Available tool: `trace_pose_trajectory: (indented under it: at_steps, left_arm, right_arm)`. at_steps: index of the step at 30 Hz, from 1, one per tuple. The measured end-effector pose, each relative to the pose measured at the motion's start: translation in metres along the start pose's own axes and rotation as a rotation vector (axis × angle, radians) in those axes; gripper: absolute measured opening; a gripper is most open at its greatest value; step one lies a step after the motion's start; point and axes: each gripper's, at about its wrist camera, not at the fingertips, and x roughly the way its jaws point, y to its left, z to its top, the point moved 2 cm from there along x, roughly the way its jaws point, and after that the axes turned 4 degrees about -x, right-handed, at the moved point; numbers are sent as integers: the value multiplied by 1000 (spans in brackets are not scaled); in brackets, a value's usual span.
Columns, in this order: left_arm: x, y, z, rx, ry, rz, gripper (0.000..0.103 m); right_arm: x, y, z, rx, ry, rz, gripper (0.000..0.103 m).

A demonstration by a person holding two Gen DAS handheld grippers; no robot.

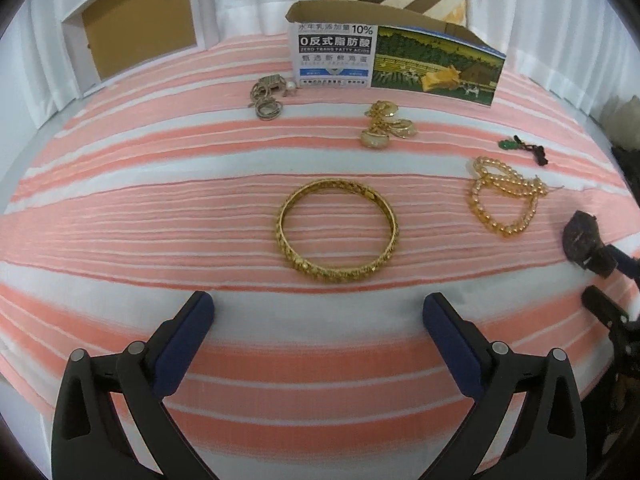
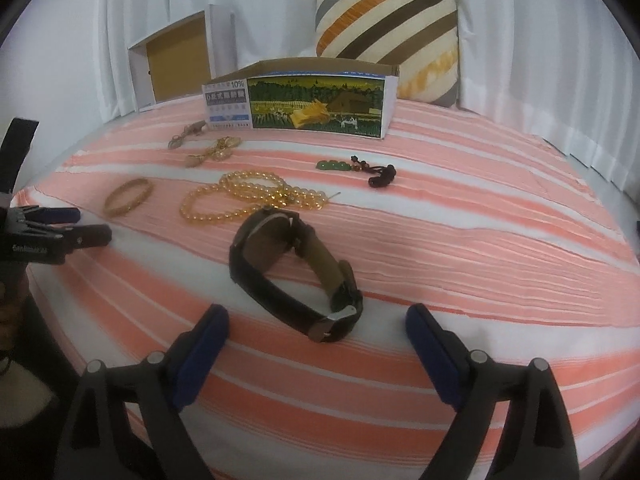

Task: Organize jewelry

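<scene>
White curtains (image 2: 280, 8) hung behind a bed with a pink and white striped cover (image 1: 120, 208). At the back sat a striped pillow (image 2: 388, 36), an empty white box (image 2: 180, 60) and a printed carton (image 2: 316, 104) with its top open.

Jewelry lay spread out on the cover. The left claw (image 1: 318, 312) stood wide open with nothing in it. A gold bangle (image 1: 338, 230) lay flat just past its tips. To the right of the bangle was a heap of amber beads (image 1: 504, 196). Farther back were a gold chain (image 1: 386, 124), a silver bunch (image 1: 268, 96) near the carton, and a small green charm (image 1: 510, 144) on a dark cord.

The right claw (image 2: 316, 324) was wide open too and held nothing. A black watch (image 2: 296, 272) with its strap closed in a loop lay just in front of it, between the tips and the beads.
</scene>
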Motion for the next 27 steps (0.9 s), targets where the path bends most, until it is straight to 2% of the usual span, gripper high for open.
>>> trace_pose_trajectory:
  at_steps: [16, 23, 27]
  left_arm:
    - [16, -3, 22, -29, 12, 23, 103]
    - [22, -6, 29, -30, 20, 25, 103]
    - [21, -6, 30, -25, 21, 22, 103]
  right_arm:
    - [17, -1, 20, 43, 61, -5, 95]
    - [16, -6, 23, 95, 49, 48, 95]
    - [18, -3, 29, 108, 46, 124, 93]
